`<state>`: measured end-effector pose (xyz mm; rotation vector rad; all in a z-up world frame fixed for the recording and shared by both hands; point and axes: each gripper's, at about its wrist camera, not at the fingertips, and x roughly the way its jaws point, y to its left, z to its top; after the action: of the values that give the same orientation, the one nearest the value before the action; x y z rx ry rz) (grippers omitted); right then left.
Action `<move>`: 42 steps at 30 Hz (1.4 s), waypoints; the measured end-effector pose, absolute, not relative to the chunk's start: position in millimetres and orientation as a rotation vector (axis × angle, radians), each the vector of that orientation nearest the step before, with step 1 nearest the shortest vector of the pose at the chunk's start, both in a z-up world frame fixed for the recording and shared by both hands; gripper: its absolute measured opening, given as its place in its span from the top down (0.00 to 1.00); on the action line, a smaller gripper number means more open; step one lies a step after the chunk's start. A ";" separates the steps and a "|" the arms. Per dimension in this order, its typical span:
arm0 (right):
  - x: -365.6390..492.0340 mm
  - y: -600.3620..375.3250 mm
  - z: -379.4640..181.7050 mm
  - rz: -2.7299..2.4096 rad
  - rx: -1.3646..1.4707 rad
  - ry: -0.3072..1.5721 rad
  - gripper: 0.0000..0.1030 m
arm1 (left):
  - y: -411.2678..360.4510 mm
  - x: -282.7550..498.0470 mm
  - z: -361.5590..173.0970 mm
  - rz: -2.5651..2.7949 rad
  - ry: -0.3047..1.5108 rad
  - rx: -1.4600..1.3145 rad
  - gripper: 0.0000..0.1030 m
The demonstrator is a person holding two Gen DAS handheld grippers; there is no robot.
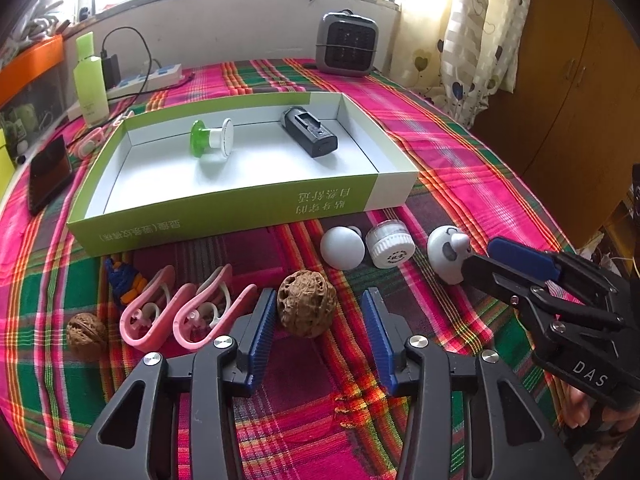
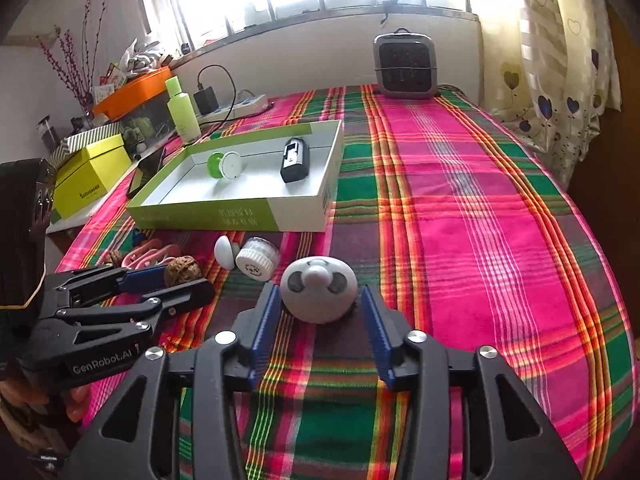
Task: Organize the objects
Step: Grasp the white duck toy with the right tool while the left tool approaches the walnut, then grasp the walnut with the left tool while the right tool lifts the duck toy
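My left gripper (image 1: 320, 314) is open on the plaid cloth. A large walnut (image 1: 307, 304) sits between its blue pads (image 1: 262, 328), close to the left one, with a gap on the right. My right gripper (image 2: 320, 312) is open too. A white panda-faced toy (image 2: 318, 294) rests between its fingertips (image 2: 374, 320), a little clear of both pads. The green and white box (image 1: 240, 204) holds a green and white spool (image 1: 212, 138) and a black device (image 1: 310, 132). In front of the box lie a white ball (image 1: 343, 248) and a ribbed white cap (image 1: 390, 246).
Two pink clips (image 1: 176, 312), a small walnut (image 1: 86, 334) and a blue-orange toy (image 1: 122, 284) lie at the near left. A phone (image 1: 50, 172), green bottle (image 1: 91, 80) and power strip (image 1: 148, 78) are at the left, a grey heater (image 1: 347, 44) at the back.
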<state>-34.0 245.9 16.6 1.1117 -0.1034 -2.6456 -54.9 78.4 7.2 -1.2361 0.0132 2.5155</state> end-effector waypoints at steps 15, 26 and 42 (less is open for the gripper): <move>-55.4 231.9 7.1 -2.607 1.231 0.063 0.54 | 78.5 -58.9 6.2 2.525 -0.005 -1.233 0.59; -55.4 229.7 6.0 -2.603 1.243 0.091 0.57 | 80.0 -58.1 6.6 2.545 0.007 -1.239 0.72; -54.8 230.5 7.9 -2.618 1.227 0.101 0.71 | 78.9 -57.1 7.7 2.527 -0.019 -1.235 0.72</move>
<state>-54.8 230.5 7.9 1.2272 0.1011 -2.6184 -57.1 78.9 7.7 -1.2354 -0.0193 2.5265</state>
